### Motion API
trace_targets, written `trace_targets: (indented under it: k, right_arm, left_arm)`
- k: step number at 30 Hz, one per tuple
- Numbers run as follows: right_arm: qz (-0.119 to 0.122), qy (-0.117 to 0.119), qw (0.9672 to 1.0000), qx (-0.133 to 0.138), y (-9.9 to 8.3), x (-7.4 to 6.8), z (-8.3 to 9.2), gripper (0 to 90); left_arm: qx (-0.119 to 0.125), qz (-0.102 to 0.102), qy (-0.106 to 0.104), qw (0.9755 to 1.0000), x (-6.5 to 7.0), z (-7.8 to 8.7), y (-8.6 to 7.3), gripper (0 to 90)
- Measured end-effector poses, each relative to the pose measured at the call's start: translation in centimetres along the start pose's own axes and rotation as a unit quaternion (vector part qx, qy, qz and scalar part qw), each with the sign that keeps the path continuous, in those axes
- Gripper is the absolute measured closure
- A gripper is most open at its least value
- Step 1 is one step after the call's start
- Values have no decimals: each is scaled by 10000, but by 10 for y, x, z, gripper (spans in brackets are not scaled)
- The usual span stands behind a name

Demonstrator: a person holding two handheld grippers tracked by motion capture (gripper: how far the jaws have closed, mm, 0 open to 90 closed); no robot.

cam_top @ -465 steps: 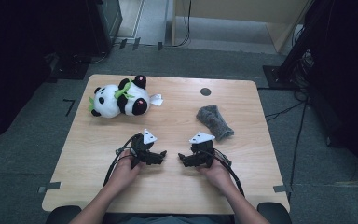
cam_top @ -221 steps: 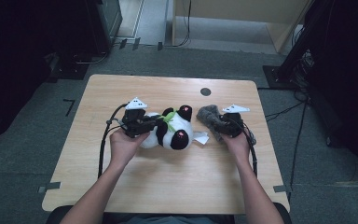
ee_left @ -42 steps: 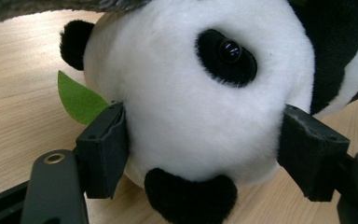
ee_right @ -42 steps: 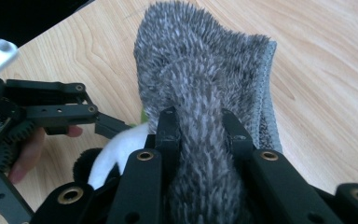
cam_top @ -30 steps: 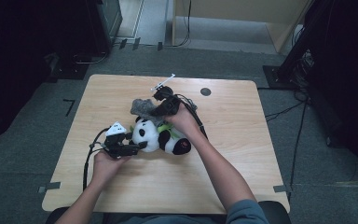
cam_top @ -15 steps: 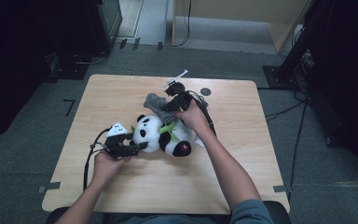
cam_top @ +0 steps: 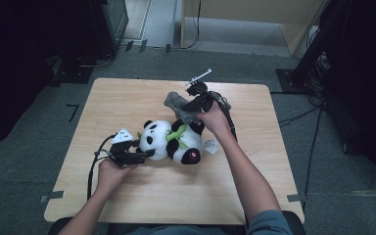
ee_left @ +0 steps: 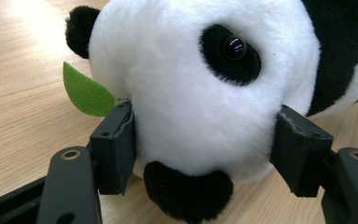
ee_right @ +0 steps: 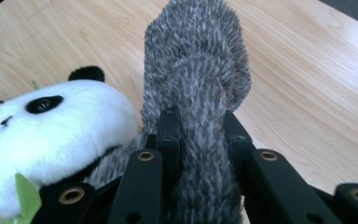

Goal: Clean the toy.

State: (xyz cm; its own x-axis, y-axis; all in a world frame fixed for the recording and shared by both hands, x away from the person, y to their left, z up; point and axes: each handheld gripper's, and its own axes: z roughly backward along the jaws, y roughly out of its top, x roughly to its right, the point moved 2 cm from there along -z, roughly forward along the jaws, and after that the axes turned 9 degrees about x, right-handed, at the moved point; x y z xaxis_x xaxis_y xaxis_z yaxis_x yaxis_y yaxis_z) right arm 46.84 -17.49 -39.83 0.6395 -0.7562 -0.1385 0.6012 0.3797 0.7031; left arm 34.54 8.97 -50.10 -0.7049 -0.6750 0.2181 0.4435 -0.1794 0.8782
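Plush panda (cam_top: 174, 142) lying mid-table; fuzzy grey cloth (cam_top: 180, 106) lifted, draped over its back.

We count one toy panda (cam_top: 174, 142) on the table (cam_top: 127, 100). It has one green leaf (ee_left: 86, 91) by its head in the left gripper view, and we can see two black ears (ee_left: 80, 30) there. We count one fuzzy grey cloth (ee_right: 198, 79). We count one small white tag (cam_top: 210, 146) beside the panda. There are two grippers, the left gripper (cam_top: 142, 155) and the right gripper (cam_top: 188, 113), and two hands hold them. There is one table, with two bits of grey tape (cam_top: 51, 197) at its near corners.
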Motion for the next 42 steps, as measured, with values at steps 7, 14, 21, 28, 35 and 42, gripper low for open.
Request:
trace_targets:
  k: [7,14,21,28,35,42]
  right_arm:
    - [-57,-85,9998,193,3,7,17,747]
    - [159,100,9988,443,23,-13,26,747]
    - [477,418,9966,520,43,-51,17,746]
    - [571,838,9933,558,55,-86,-3,747]
    - [553,1166,9909,390,50,-108,-28,747]
    - [413,1061,9935,-70,28,-99,-53,746]
  left_arm:
    - [1,-24,2,10000,0,0,0,309]
    - [23,-11,8,10000,0,0,0,309]
    - [18,-39,9,10000,0,0,0,308]
    - [17,-47,12,10000,0,0,0,309]
    - [27,-50,10,10000,0,0,0,309]
    - [30,-22,16,10000,1,0,-1,309]
